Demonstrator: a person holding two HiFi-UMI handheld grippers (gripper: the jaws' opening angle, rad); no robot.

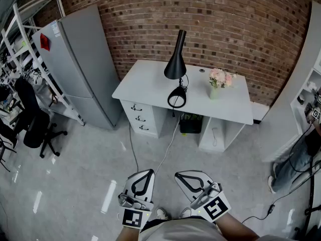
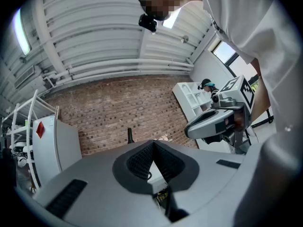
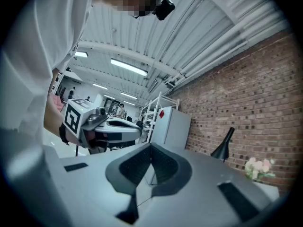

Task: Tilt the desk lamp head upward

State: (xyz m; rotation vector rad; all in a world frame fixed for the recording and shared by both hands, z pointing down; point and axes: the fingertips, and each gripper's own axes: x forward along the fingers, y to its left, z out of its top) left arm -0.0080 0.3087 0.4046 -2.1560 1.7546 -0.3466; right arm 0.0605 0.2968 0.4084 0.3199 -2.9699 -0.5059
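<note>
The desk lamp (image 1: 175,64) stands on the white desk (image 1: 145,87) against the brick wall (image 1: 241,19), its round base (image 1: 176,98) close to the desk's front edge and its black cone head raised above it. A vase of pink flowers (image 1: 219,80) sits near it on the right, and the lamp's cord (image 1: 169,140) drops off the front edge and trails across the floor toward the person. The 2 grippers are well apart from the desk, low in the head view: the left gripper (image 1: 148,173) and the right gripper (image 1: 178,175) each have their jaws pressed together with nothing between them, as each gripper's own view confirms. From here the likely trouble is the base: pushing the head up with only 1 gripper could drag or tip the whole lamp, and the base has little desk in front of it, so it could slide off unless the other gripper steadies it. A wide swing could also knock the vase, and the cord on the floor could catch a foot on the approach. The jaws must open before they can take hold. The head's long axis runs close to upright, narrow end up by the wall and wide mouth facing down at the desk, tilted slightly toward the front.
</note>
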